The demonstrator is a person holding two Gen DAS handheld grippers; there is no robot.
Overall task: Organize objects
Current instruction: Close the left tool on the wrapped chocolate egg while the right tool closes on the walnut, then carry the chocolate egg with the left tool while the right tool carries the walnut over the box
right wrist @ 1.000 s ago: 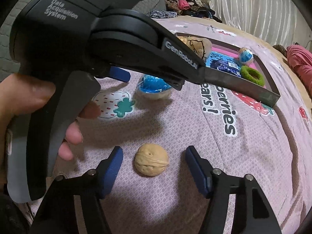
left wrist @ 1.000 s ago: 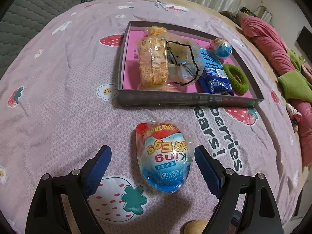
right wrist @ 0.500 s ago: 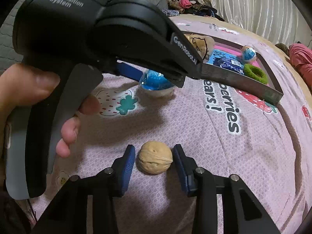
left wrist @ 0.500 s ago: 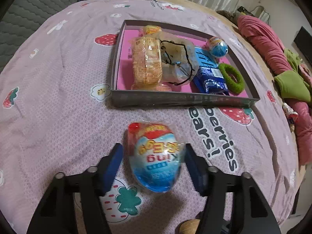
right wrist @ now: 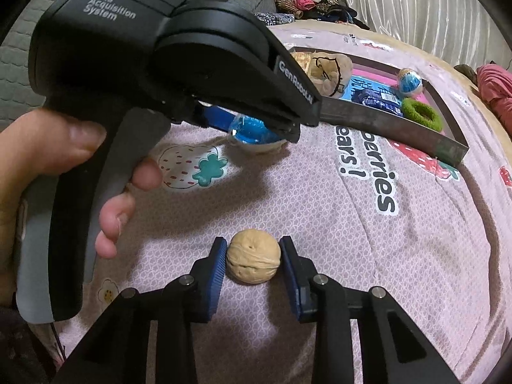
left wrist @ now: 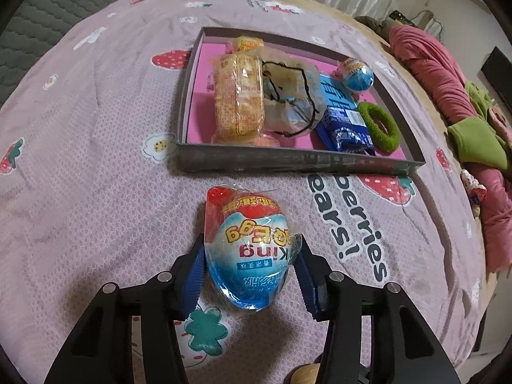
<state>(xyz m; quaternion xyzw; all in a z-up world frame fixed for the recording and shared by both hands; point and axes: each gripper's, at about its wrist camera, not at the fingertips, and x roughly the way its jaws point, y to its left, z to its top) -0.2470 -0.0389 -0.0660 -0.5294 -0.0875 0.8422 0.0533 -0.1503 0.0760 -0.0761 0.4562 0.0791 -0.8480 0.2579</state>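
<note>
Right wrist alone shows the right gripper (right wrist: 253, 259) clamping the walnut (right wrist: 253, 256).

Glossy plastic-wrapped egg (left wrist: 248, 249), rough matt walnut (right wrist: 253, 255), printed cloth bedspread (left wrist: 96, 192)

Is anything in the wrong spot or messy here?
Two things lie on the bedspread outside the box: a wrapped toy egg between the left tongs, and a walnut between the right tongs. Both tongs have just been closing on them. Nothing looks spilled or broken.
</note>
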